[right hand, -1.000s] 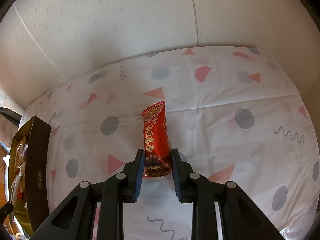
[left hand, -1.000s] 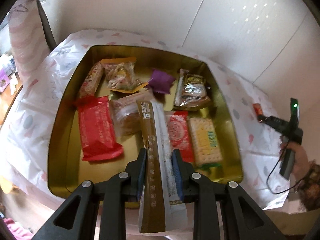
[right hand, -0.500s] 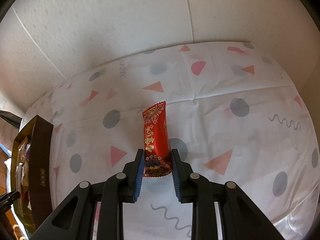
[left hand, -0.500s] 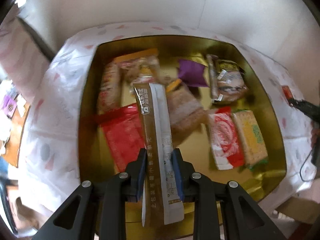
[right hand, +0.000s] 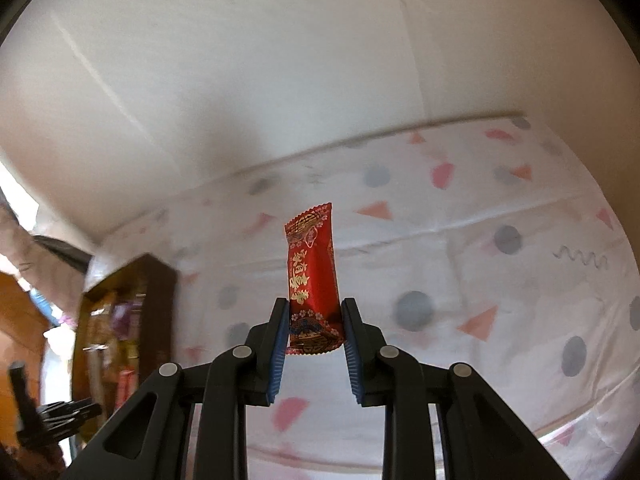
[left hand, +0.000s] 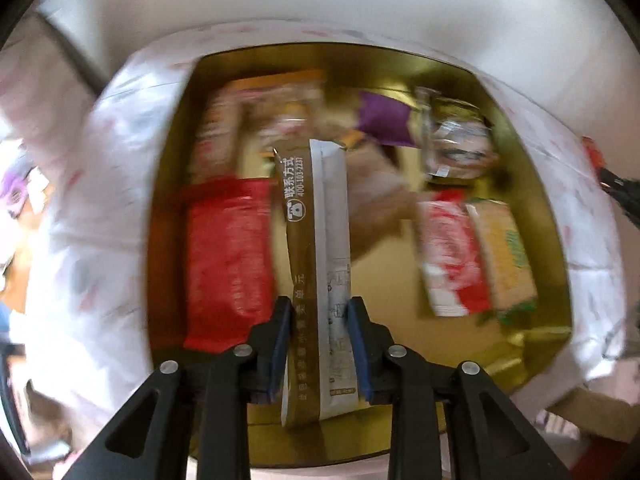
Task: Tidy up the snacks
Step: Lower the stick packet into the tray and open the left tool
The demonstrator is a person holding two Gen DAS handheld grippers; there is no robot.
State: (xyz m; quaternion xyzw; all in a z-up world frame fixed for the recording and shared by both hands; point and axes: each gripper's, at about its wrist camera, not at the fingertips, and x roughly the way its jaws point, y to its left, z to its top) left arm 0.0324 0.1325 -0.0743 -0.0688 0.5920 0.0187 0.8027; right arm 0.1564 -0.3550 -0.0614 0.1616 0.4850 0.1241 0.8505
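Presently both claws carry snacks toward the tin. The left gripper (left hand: 318, 334) is clamped on a long sachet (left hand: 318, 248), which juts forward from its jaws above the tin (left hand: 160, 248). The right gripper (right hand: 314, 334) pinches a red bar (right hand: 313, 276) by its near end, clear of the cloth (right hand: 500, 280). Judged next: lower the sachet into the bare floor between the red pack (left hand: 226, 256) and the right-hand packets, then release.
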